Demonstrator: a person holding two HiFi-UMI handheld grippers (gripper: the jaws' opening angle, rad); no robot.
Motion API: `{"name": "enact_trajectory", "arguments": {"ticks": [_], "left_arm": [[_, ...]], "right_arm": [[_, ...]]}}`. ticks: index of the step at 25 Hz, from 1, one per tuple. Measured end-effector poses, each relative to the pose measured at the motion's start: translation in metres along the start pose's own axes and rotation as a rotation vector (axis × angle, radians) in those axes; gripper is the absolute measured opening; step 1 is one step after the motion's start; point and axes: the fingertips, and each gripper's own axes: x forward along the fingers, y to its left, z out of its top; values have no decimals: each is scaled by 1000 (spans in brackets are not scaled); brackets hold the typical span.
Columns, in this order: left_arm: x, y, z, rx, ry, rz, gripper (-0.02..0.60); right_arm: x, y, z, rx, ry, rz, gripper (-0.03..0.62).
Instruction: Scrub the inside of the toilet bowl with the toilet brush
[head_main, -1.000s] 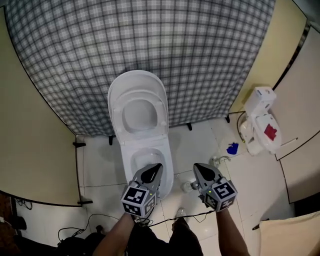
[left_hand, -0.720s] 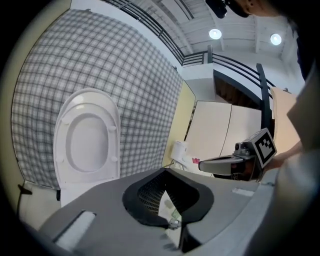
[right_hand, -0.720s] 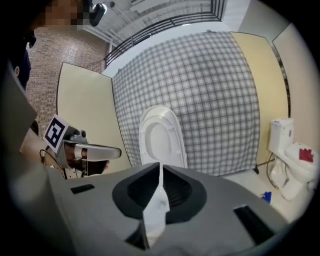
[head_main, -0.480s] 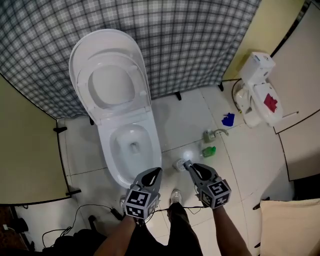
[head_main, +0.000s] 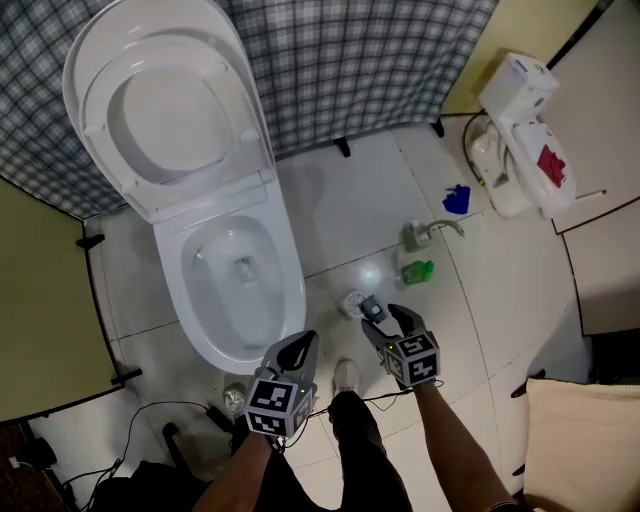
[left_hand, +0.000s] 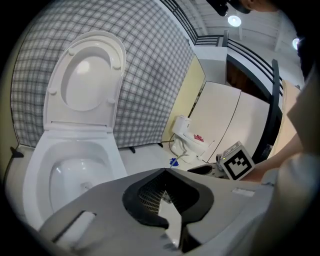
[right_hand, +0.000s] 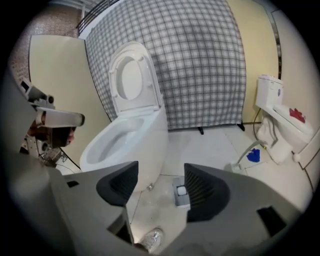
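The white toilet (head_main: 288, 292) stands with lid and seat raised; its bowl (left_hand: 35, 165) (right_hand: 115, 140) has only water in it. The toilet brush (head_main: 371, 308) stands in its round holder (head_main: 350, 303) on the floor to the right of the bowl. My right gripper (head_main: 385, 320) hangs just over the brush; its jaws are opening. In the right gripper view (right_hand: 161, 172) the brush's grey handle top (right_hand: 181, 192) shows between the jaws, by the right pad (right_hand: 202, 192), and I see no press on it. My left gripper (head_main: 303, 345) (left_hand: 165, 172) is shut and holds nothing, near the bowl's front.
On the tiles right of the brush are a green bottle (head_main: 418, 271), a spray bottle (head_main: 420, 235) and a blue item (head_main: 457, 199). A white unit with a red label (head_main: 520, 130) sits by the yellow wall. A shoe (head_main: 345, 375) and cables (head_main: 140, 430) are near me.
The head view has swung right and down, so the toilet now lies at the upper left. My right gripper has dropped to the brush and spread its jaws. The left gripper has stayed shut.
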Motion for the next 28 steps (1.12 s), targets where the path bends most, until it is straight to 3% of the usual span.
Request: {"name": "enact_trajectory", "arguments": {"ticks": [6,16,17,20,28], "left_arm": [[20,11,-24,4,9,-4,11],[29,25,-46,-42,-4,12,10],[29,26,-46,-45,-2,13,10],[29,30,-45,-47,-5,23,11],[16,37,-27,-54,-14,45,11]], "right_arm": [[59,-29,-48,-10,114,-39,304],[118,-49,-91,-48,247,-44,302],[121,-51,-94,-49,260,-46,274],[125,-55,-95,-72,280,-70,229],[89,-53,-71,-87,269,-78,213]]}}
